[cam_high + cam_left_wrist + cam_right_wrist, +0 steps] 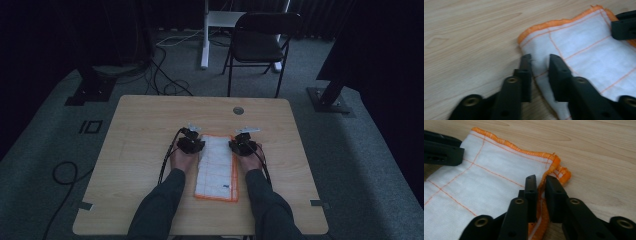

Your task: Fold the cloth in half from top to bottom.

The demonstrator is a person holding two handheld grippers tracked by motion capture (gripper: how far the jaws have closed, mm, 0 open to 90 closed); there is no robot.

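Cloth (pixel 216 167): folded on table (pixel 140 150). We hold left gripper (pixel 540 63) and right gripper (pixel 541 183) pinching its far side edges. Risk: thin hems slip free when lifted, spoiling our fold.

A: What lies past the tongs?
B: The wooden table (pixel 150 125) runs on, with a small round metal fitting (pixel 238 110) near its far edge. Beyond that edge stands a black folding chair (pixel 260 42) on grey carpet (pixel 45 140).
A: And farther off?
B: A white stand (pixel 212 25) left of the chair, black cables (pixel 165 80) looping over the carpet, and black curtains (pixel 60 30) behind. The room is dim. Dark metal feet (pixel 327 100) sit off to both sides.
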